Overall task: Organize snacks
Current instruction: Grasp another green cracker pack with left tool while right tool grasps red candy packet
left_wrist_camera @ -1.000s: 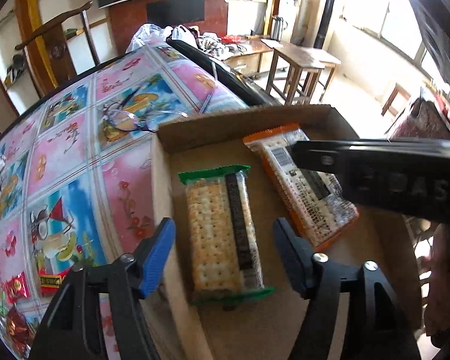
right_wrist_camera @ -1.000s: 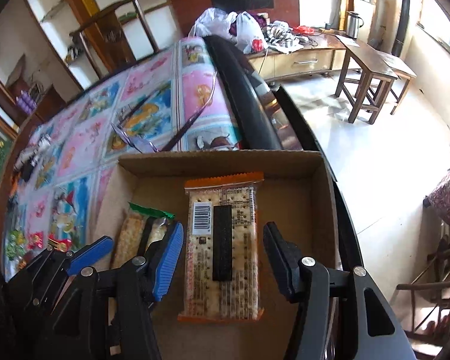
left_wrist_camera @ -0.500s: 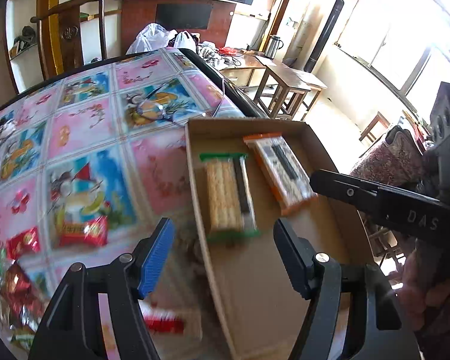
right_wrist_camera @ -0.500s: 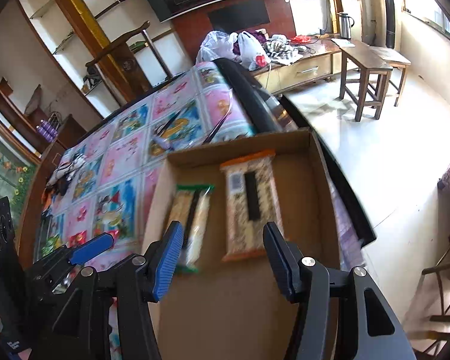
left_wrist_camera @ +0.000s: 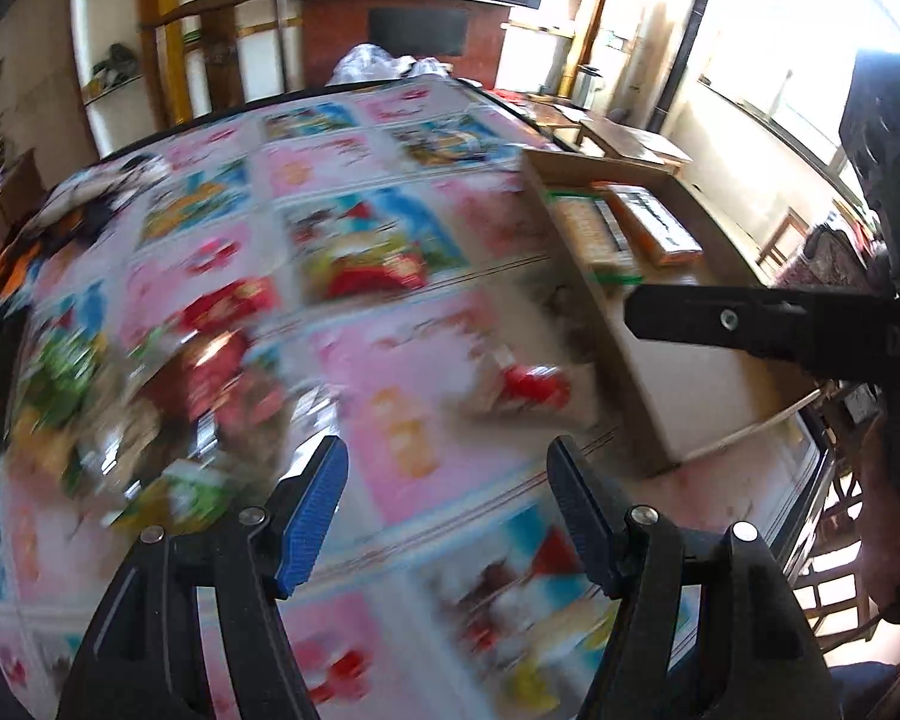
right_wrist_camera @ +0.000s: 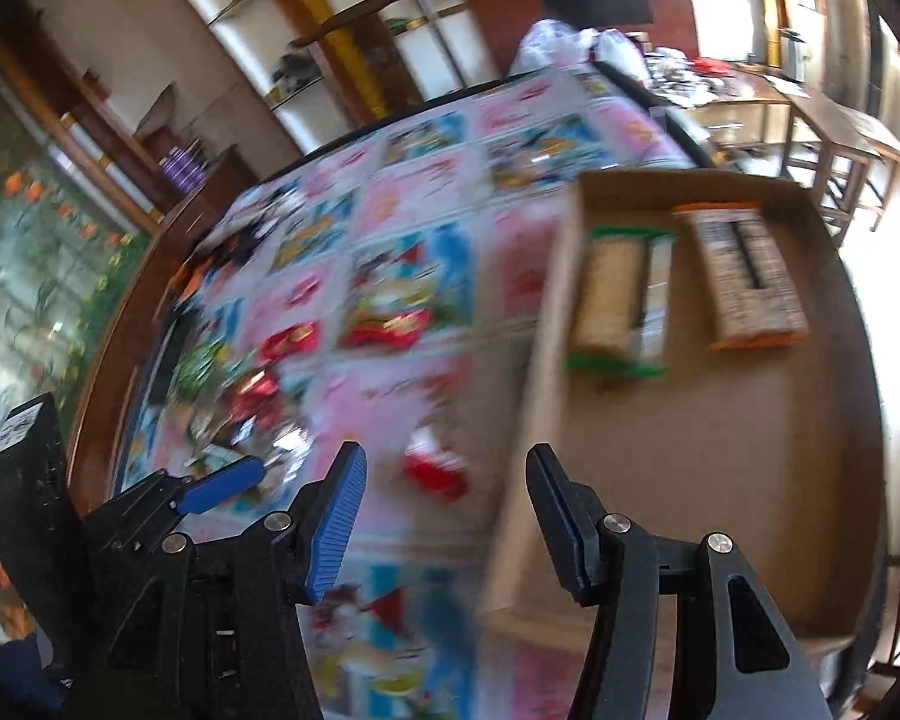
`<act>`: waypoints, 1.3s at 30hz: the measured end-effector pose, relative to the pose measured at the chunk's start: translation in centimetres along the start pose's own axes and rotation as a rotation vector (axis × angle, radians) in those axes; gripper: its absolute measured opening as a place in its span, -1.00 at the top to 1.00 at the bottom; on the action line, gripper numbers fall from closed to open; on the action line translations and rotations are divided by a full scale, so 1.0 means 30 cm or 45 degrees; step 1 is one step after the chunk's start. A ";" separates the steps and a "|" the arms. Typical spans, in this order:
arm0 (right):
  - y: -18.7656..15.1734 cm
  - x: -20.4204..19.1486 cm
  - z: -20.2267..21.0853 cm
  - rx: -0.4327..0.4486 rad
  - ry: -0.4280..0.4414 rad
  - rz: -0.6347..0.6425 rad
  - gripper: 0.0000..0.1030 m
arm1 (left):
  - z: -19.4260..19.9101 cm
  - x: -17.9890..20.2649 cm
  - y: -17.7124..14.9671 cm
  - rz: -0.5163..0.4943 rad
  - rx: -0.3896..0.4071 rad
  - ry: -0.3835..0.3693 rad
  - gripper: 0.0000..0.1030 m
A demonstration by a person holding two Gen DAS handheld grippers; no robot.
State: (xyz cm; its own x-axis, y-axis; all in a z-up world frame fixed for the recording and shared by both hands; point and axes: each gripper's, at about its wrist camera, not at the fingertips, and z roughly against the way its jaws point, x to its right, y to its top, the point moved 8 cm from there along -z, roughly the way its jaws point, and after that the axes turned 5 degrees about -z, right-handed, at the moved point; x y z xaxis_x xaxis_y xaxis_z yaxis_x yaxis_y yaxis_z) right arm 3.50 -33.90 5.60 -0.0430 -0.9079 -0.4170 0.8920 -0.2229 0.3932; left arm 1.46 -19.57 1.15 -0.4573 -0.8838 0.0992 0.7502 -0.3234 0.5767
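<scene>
Hovering nearest, jaws apart and gripping nothing: left gripper (left_wrist_camera: pixel 447 507) over the patterned tablecloth (left_wrist_camera: pixel 390 360), right gripper (right_wrist_camera: pixel 444 516) straddling the near-left wall of the cardboard box (right_wrist_camera: pixel 534 420). Lying just left of that box: one red packet (right_wrist_camera: pixel 435 468). Resting inside it, toward the far end: two cracker packs, green-edged (right_wrist_camera: pixel 621 306) beside orange-edged (right_wrist_camera: pixel 744 282). Blurring further left: loose wrapped snacks (left_wrist_camera: pixel 150 384), count impossible to tell.

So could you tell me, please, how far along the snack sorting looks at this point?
Done: two cracker packs, green-edged and orange-edged, lie side by side in the cardboard box. In hand: nothing; the left hand-held gripper and right hand-held gripper are both open and empty. Left: the red packet beside the box and the blurred pile of wrapped snacks on the table.
</scene>
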 end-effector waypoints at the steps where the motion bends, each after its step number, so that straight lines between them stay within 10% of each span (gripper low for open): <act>1: -0.018 -0.045 -0.015 -0.012 0.010 0.026 -0.15 | 0.018 -0.033 -0.017 0.024 0.001 0.004 -0.32; 17: -0.110 -0.220 -0.024 -0.006 0.005 0.060 -0.16 | 0.052 -0.942 -0.193 1.024 -0.145 0.285 -0.32; 32: -0.048 -0.027 0.072 0.075 -0.058 -0.108 -0.17 | -0.077 -0.998 -0.131 0.815 -0.202 0.504 -0.34; 39: -0.056 -0.022 -0.037 -0.057 -0.056 0.031 -0.16 | -0.037 -0.915 -0.200 0.606 -0.194 0.536 0.02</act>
State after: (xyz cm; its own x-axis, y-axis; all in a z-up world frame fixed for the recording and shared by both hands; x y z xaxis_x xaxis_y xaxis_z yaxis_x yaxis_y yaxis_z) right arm 2.53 -32.55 4.31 -0.0398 -0.9277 -0.3713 0.9122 -0.1854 0.3654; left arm 10.03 6.26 -5.93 0.1447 -0.9891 -0.0285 0.8980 0.1192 0.4236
